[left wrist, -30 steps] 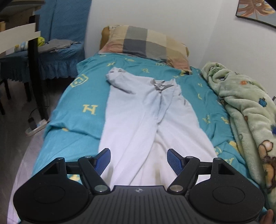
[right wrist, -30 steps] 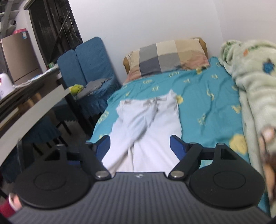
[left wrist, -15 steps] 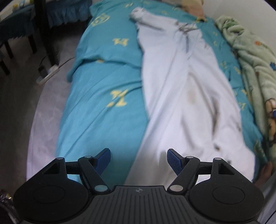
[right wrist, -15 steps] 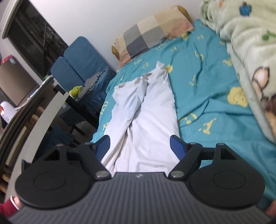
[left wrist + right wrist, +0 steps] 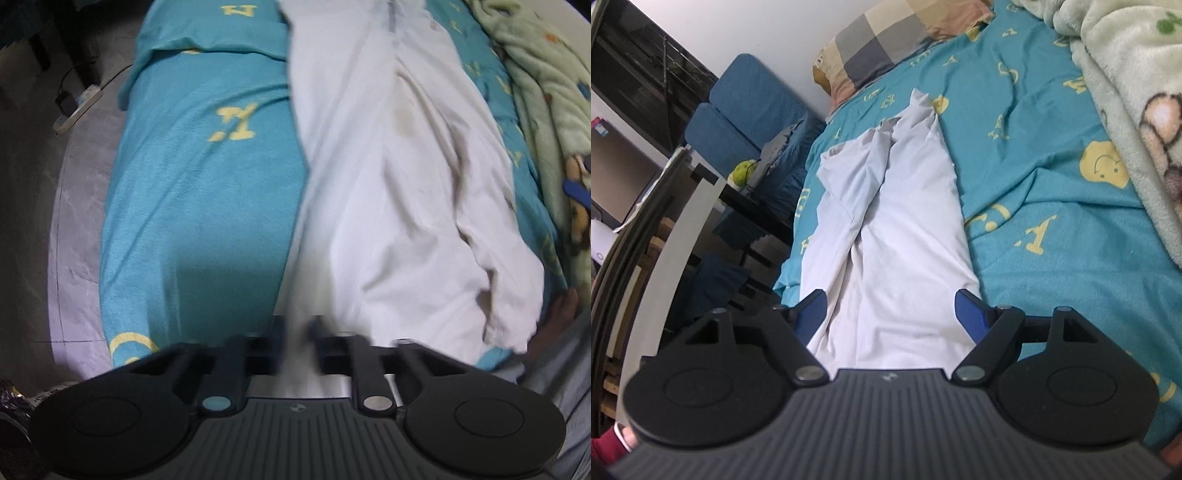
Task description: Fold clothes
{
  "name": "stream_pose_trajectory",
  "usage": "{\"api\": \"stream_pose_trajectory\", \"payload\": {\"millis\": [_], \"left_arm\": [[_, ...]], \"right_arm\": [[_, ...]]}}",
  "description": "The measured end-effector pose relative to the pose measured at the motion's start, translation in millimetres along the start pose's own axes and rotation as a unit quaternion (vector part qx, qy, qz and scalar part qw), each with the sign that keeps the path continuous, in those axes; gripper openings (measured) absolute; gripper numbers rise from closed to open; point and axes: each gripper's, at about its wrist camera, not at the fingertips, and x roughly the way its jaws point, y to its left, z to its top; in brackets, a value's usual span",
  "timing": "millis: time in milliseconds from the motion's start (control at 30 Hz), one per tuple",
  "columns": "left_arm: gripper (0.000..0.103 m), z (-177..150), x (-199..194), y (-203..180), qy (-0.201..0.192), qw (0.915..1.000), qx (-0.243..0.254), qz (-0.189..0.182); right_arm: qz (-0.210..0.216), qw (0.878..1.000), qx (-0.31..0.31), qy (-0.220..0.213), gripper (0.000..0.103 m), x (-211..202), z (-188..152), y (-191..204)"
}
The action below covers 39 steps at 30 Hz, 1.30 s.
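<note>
A pale lilac-white garment [image 5: 399,177] lies lengthwise on the teal bedsheet [image 5: 207,192]; it also shows in the right wrist view [image 5: 897,236]. My left gripper [image 5: 297,332] is at the garment's near left hem, its fingers blurred and close together on the cloth edge. My right gripper [image 5: 894,314] is open, its blue pads either side of the garment's near end, just above it. The right gripper's blue tip [image 5: 576,192] shows at the right edge of the left wrist view.
A green fleece blanket [image 5: 1126,66] is heaped along the bed's right side. A checked pillow [image 5: 897,40] lies at the head. Blue covered chairs [image 5: 746,110] and a dark table [image 5: 665,229] stand left of the bed. A power strip [image 5: 77,107] lies on the floor.
My left gripper has dropped to the near left hem and closed from open. My right gripper has lowered towards the garment's near end and stays open.
</note>
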Motion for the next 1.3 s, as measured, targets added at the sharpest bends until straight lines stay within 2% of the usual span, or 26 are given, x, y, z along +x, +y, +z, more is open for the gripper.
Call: {"api": "stream_pose_trajectory", "payload": {"millis": [133, 233, 300, 400, 500, 533, 567, 633, 867, 1000, 1033, 1100, 1133, 1167, 1233, 1300], "left_arm": [[0.003, -2, -35, -46, -0.027, 0.9977, 0.058, 0.021], [0.003, 2, -58, -90, -0.054, 0.9951, 0.079, 0.026], [0.003, 5, -53, -117, -0.061, 0.9941, 0.085, 0.029], [0.004, 2, -25, -142, -0.052, 0.9945, 0.085, 0.029], [0.009, -5, 1, -148, -0.031, 0.9946, 0.093, 0.032], [0.021, -8, 6, -147, -0.026, 0.9942, 0.100, 0.029], [0.039, -11, 8, -146, -0.022, 0.9936, 0.109, 0.024], [0.054, -15, 7, -142, -0.017, 0.9920, 0.124, 0.016], [0.081, -18, 0, -113, -0.009, 0.9880, 0.154, 0.004], [0.080, -20, -5, -97, -0.004, 0.9852, 0.171, -0.004], [0.076, -20, -6, -93, -0.003, 0.9844, 0.176, -0.005], [0.055, -21, -8, -85, 0.000, 0.9828, 0.184, -0.009], [0.030, -22, -9, -81, 0.001, 0.9820, 0.189, -0.011], [0.013, -24, -10, -83, 0.004, 0.9811, 0.192, -0.023], [0.013, -31, -15, -97, -0.002, 0.9781, 0.200, -0.058], [0.013, -38, -18, -117, -0.013, 0.9767, 0.199, -0.078]], "right_arm": [[0.004, 1.000, 0.006, -0.001, 0.078, -2, -2, -2], [-0.030, 0.999, 0.023, -0.017, 0.078, -2, 1, -10], [-0.031, 0.998, 0.043, -0.015, 0.079, 0, 2, -17], [-0.032, 0.998, 0.061, -0.002, 0.079, 5, 3, -25], [-0.039, 0.997, 0.060, 0.007, 0.079, 7, 1, -27], [-0.038, 0.997, 0.060, 0.010, 0.079, 7, 1, -28], [-0.037, 0.997, 0.061, 0.013, 0.079, 8, 1, -29], [-0.032, 0.997, 0.067, 0.020, 0.079, 9, 0, -30], [-0.017, 0.997, 0.069, 0.029, 0.079, 13, 0, -28], [-0.011, 0.997, 0.077, 0.031, 0.079, 12, 0, -31], [-0.009, 0.996, 0.077, 0.032, 0.079, 13, 0, -30], [-0.003, 0.996, 0.078, 0.033, 0.079, 13, 0, -30], [-0.004, 0.996, 0.078, 0.034, 0.079, 13, 0, -30], [-0.004, 0.996, 0.077, 0.035, 0.079, 14, 0, -29], [-0.006, 0.996, 0.076, 0.037, 0.079, 14, -1, -29], [-0.008, 0.997, 0.074, 0.037, 0.079, 14, -1, -29]]}}
